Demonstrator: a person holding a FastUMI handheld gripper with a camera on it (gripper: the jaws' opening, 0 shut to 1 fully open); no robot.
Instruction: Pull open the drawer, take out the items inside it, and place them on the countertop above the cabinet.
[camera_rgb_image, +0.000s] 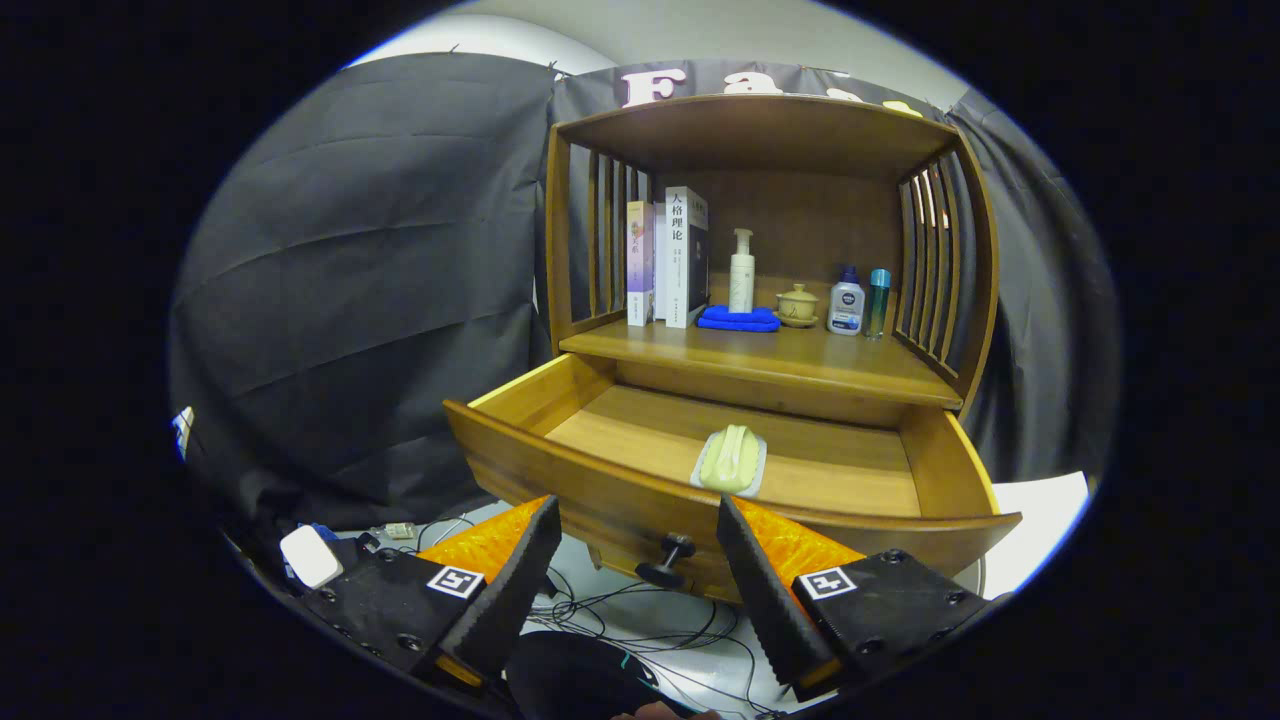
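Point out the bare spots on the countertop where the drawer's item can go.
The front strip of the countertop is bare, ahead of the books, blue cloth, pump bottle, lidded cup and two small bottles. The back row is crowded. The packet lies in the open drawer, beyond the open hand-held gripper.

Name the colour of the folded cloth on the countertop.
Blue, clearest in the gripper view: folded cloth.

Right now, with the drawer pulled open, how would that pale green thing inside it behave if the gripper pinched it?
The pale green item looks soft and lumpy in a clear wrapper, so it would probably squash rather than stay stiff. The wrapper may be slippery. It lies flat on the drawer floor, so rolling seems unlikely. The gripper is open, short of it.
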